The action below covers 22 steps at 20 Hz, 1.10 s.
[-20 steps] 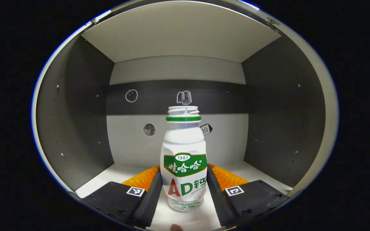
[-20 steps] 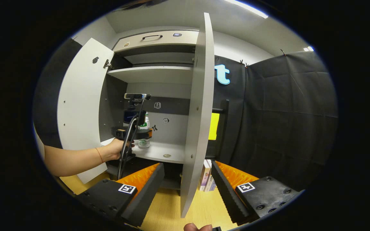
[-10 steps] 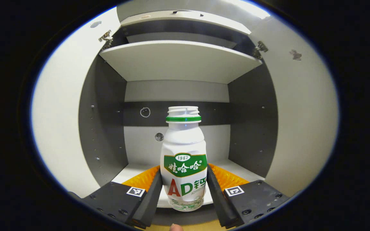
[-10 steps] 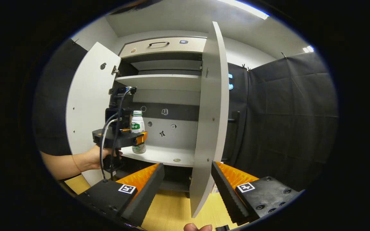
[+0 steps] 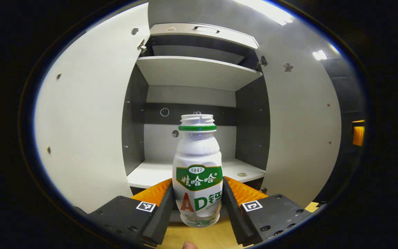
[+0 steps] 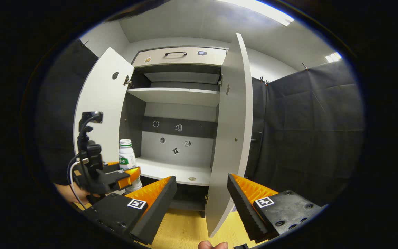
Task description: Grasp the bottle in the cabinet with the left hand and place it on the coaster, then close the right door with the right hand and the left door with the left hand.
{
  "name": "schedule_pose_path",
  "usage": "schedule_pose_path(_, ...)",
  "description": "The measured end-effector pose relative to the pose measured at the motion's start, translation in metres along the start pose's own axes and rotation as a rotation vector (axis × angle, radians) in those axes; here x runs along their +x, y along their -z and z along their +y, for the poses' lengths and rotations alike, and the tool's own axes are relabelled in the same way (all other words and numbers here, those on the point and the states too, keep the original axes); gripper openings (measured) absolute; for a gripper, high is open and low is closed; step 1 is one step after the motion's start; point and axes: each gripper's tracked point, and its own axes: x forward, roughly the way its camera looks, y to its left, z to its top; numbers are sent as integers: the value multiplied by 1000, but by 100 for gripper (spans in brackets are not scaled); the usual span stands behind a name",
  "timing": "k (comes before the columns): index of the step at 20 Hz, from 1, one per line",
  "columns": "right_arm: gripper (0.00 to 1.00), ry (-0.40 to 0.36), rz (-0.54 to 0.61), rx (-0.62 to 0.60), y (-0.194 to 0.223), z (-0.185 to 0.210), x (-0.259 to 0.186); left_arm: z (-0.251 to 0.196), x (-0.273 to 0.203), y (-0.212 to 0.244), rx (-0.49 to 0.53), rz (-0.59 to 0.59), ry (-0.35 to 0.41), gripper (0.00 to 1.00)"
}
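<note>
Upper shelf board (image 5: 195,71) spans the interior. Above it, a drawer front (image 6: 180,55) with dark handle (image 6: 176,53). Below the shelf, a dark band (image 6: 180,127) crosses the back panel, small stickers (image 6: 178,128) on and under it. Small round disc (image 5: 242,174) on the lower board, well below the shelf. Wood-grain floor (image 6: 185,230) lowest of all.

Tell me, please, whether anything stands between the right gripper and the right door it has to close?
Nothing visible does. The right gripper is open, and the right door stands edge-on just ahead of its fingers, with open air between.
</note>
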Motion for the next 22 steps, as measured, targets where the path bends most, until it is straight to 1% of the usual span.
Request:
schedule_pose_path(2,98,13,-1,-7,0,-1,0,1,-19,18,-8,0,-5,76)
schedule_pose_path(4,98,22,-7,-12,-1,-2,-2,0,-34,40,4,4,1,75)
schedule_pose_path(8,98,38,-21,-31,-3,-3,0,-15,-59,86,12,-1,56,75)
schedule_pose_path(12,98,55,-29,-21,-6,-6,1,-27,-81,141,-9,63,103,76)
schedule_pose_path(15,98,68,-31,-40,-8,-11,3,-31,-92,180,5,104,121,76)
schedule_pose_path(17,98,78,-33,-49,-10,-15,3,-34,-98,204,-5,139,134,77)
schedule_pose_path(20,98,92,-44,-70,-14,-21,4,-37,-102,226,-24,151,157,77)
schedule_pose_path(22,98,99,-35,-70,-13,-25,4,-37,-101,242,-16,168,168,77)
